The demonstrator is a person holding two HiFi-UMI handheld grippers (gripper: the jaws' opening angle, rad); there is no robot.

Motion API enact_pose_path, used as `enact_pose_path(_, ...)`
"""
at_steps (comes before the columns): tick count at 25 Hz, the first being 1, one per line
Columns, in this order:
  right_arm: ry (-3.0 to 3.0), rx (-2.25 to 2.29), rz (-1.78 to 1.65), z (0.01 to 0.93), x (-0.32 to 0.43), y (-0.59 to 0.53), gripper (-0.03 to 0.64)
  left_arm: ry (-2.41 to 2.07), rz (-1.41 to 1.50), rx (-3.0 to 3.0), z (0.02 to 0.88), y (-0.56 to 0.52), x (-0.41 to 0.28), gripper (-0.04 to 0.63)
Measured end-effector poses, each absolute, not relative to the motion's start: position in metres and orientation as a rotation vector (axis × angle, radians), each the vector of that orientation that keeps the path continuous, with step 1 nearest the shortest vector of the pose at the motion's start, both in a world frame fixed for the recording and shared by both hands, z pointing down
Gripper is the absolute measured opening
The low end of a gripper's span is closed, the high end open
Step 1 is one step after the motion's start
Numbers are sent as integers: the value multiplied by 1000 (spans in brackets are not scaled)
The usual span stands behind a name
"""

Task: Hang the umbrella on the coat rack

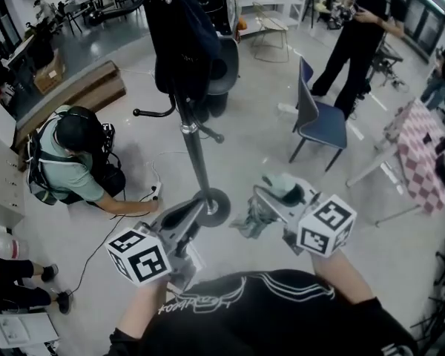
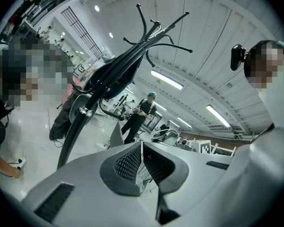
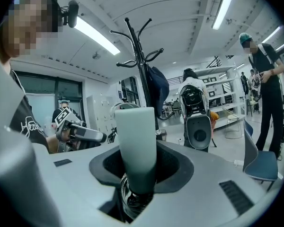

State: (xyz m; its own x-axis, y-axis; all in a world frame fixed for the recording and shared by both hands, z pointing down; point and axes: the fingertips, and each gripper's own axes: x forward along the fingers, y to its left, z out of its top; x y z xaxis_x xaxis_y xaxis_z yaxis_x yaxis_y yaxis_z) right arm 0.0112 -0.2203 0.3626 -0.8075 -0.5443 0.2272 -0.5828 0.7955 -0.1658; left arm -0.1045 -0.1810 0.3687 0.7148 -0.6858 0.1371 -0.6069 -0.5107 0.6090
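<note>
The black coat rack [image 1: 195, 150] stands just ahead, its round base on the floor and a dark garment [image 1: 182, 35] hanging from its top. My right gripper [image 1: 273, 193] is shut on the umbrella's pale green handle [image 1: 289, 188], and the folded grey-green canopy [image 1: 251, 219] hangs below the jaws. In the right gripper view the handle [image 3: 135, 141] stands upright between the jaws of the right gripper [image 3: 136, 169], with the rack [image 3: 143, 74] behind it. My left gripper [image 1: 195, 208] points at the rack's base. Its pads [image 2: 132, 162] meet, nothing visible between them, and the rack [image 2: 104, 84] leans across that view.
A person [image 1: 74, 162] crouches on the floor left of the rack, one hand at a cable. A blue chair [image 1: 319, 121] stands to the right, a person [image 1: 356, 35] beyond it. A table with a checkered cloth [image 1: 423, 154] is at far right.
</note>
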Motion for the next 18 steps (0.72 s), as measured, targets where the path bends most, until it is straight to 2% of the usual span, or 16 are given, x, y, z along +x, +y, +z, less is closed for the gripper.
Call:
enact_pose_path(7,-2805,884,281,357,-13,-252,137,-967,-132,2297,371,-210,-132,12)
enact_pose_path(18,-2836,609,261,366,-29,-277,137,-1035,-116,2300,368,-243,-122,14)
